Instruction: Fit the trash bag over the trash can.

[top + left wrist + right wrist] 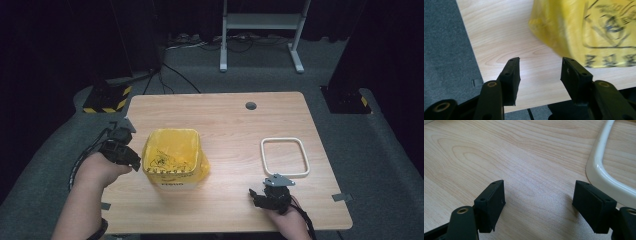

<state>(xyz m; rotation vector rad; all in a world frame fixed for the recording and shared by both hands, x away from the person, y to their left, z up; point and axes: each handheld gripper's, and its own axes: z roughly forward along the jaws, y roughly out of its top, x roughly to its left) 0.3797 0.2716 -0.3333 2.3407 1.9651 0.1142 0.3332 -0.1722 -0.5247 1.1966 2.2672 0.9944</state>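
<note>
From above, our left gripper sits just left of the yellow-bagged bin mid-table; a careless swing could tip it. Its own view shows half-open, empty jaws that might snag loose bag. Our right gripper gapes empty beside the white frame, easily knocked.

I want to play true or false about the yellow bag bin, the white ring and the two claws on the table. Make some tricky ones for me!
1. The bin has a yellow bag in it. True.
2. The white ring sits on top of the bin. False: it lies flat on the table, off to the bin's right.
3. The left claw is squeezing the bag. False: nothing is between its jaws; the bag is beside it.
4. The right claw is open with bare table between its jaws. True.
5. The ring is round like a hoop. False: it is a rectangle with rounded corners.
</note>
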